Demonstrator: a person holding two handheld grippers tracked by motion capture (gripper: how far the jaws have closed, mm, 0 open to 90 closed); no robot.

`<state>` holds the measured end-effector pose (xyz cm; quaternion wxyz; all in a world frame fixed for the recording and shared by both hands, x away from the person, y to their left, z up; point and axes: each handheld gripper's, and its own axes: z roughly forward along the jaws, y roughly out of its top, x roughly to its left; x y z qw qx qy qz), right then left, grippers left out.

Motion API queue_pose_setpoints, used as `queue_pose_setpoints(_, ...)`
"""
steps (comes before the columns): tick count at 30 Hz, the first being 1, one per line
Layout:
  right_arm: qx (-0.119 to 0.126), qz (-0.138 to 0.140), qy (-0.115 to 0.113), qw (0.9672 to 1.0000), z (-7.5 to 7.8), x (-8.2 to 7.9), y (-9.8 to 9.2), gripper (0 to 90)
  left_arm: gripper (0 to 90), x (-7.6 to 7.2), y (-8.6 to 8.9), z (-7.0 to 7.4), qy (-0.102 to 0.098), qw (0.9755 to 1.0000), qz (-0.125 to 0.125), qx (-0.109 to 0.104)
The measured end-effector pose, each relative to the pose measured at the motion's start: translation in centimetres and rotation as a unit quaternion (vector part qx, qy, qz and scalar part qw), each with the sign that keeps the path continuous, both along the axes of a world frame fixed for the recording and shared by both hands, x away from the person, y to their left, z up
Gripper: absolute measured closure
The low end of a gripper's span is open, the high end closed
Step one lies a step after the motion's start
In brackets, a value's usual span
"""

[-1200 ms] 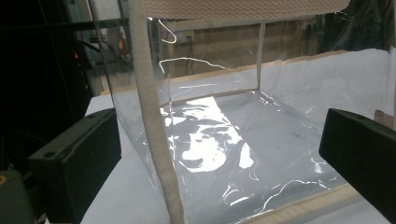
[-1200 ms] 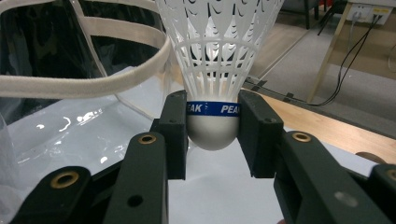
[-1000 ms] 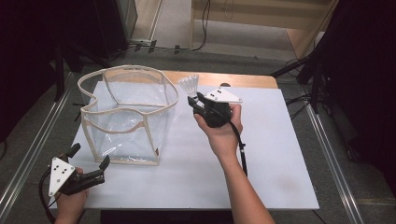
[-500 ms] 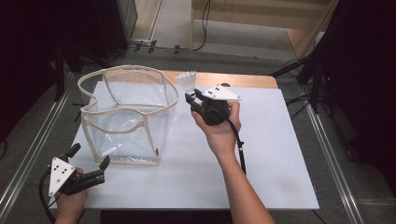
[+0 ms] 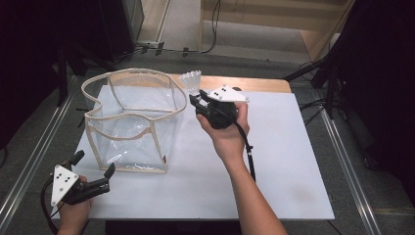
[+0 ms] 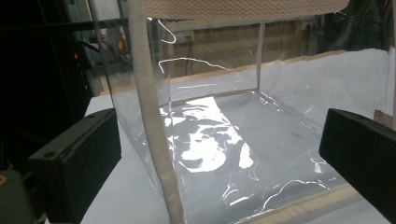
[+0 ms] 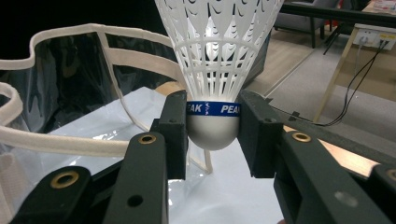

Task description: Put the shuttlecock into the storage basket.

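Right tongs [image 5: 194, 101] lifted shuttlecock [image 7: 215, 70]; axis upright, skirt up.

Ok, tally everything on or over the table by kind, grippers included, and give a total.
Shuttlecock: 1
Clear bag: 1
Grippers: 2, left gripper and right gripper
Total: 4

Right gripper [image 5: 195, 101] raised, fingers clamped; left gripper [image 5: 94, 169] low, fingers spread.
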<state>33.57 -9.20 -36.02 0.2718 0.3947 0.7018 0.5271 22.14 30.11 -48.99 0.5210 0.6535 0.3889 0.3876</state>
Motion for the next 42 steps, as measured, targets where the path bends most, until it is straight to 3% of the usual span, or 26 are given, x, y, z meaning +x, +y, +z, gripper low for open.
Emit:
queue_pose_setpoints(24, 0.004, 0.017, -0.008, 0.9998, 0.6, 0.0, 1.4, 62.8, 0.0, 0.0, 0.0, 0.0, -0.001, 1.0000, 0.000, -0.001)
queue_pose_setpoints(42, 0.003, 0.036, 0.000, 0.9994, 0.5, -0.1, 2.5, 62.8, 0.0, 0.0, 0.0, 0.0, -0.001, 1.0000, -0.001, 0.000)
